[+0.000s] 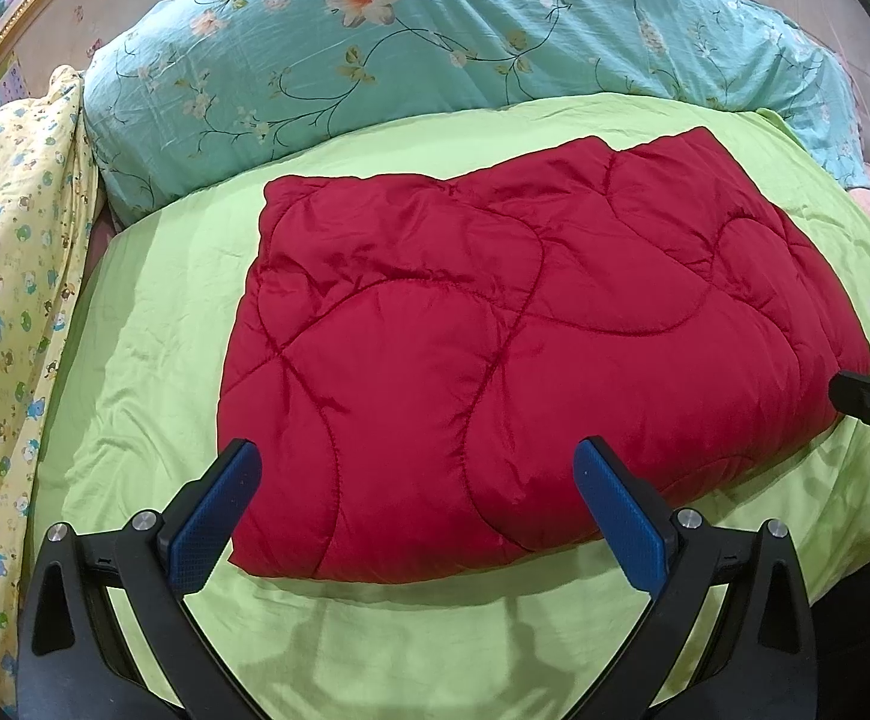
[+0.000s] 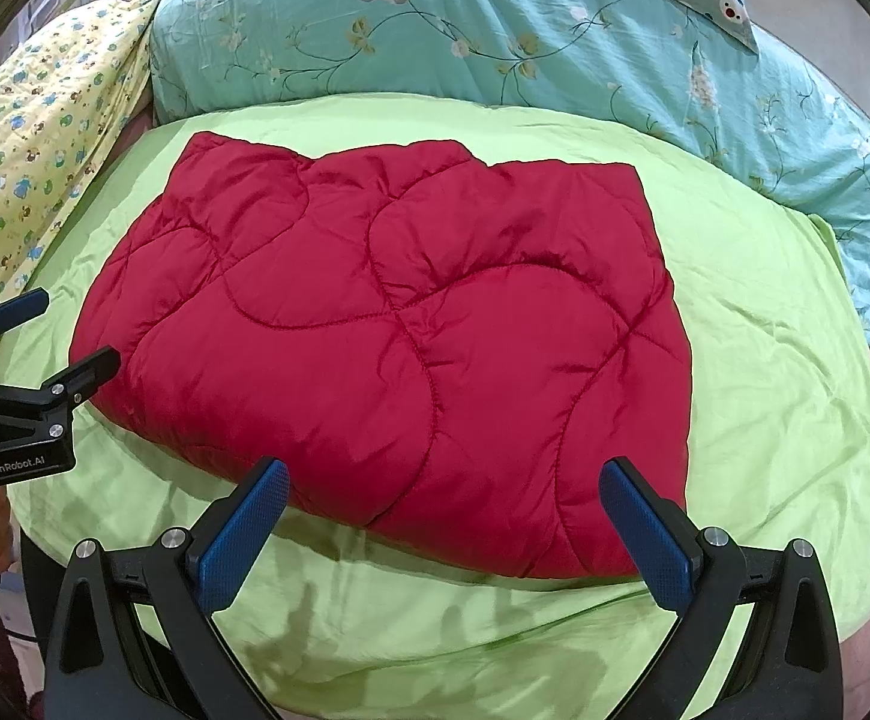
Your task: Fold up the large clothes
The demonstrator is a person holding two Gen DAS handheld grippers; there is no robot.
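Red quilt on green sheet

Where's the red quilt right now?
The red quilt lies folded in the middle of the green sheet, ahead of both open grippers, with the floral blue bedding behind it.

Folded quilt lies on sheet — pillow behind.

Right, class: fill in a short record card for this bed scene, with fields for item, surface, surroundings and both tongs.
item: red quilted piece, folded into a rough rectangle
surface: lime-green sheet
behind: teal floral duvet
side: yellow cartoon-print bedding
left tongs: open, over near edge, holding nothing
right tongs: open, over near edge, holding nothing
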